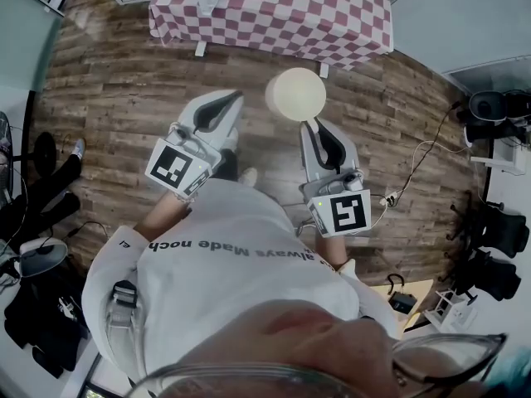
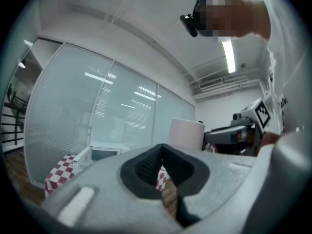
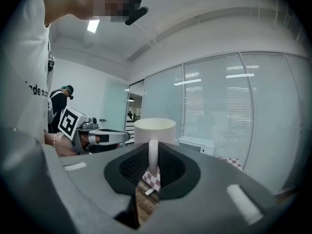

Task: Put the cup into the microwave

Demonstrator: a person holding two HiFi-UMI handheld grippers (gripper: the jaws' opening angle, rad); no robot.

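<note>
A cream cup (image 1: 295, 94) hangs in the air in front of the person, over the wooden floor. My right gripper (image 1: 312, 128) is shut on its handle, and in the right gripper view the handle (image 3: 153, 156) stands upright between the jaws with the cup body (image 3: 154, 130) above it. My left gripper (image 1: 231, 99) is beside it on the left, shut with nothing in it; its pads (image 2: 148, 168) meet. A white microwave (image 3: 195, 145) stands on the red-checked table (image 1: 274, 11) ahead, also showing as the microwave (image 2: 104, 152) in the left gripper view.
A glass wall with blinds (image 3: 229, 106) runs behind the table. Black chairs and gear (image 1: 491, 116) stand at the right, with a cable and power strip (image 1: 388, 199) on the floor. More dark equipment (image 1: 33, 247) sits at the left.
</note>
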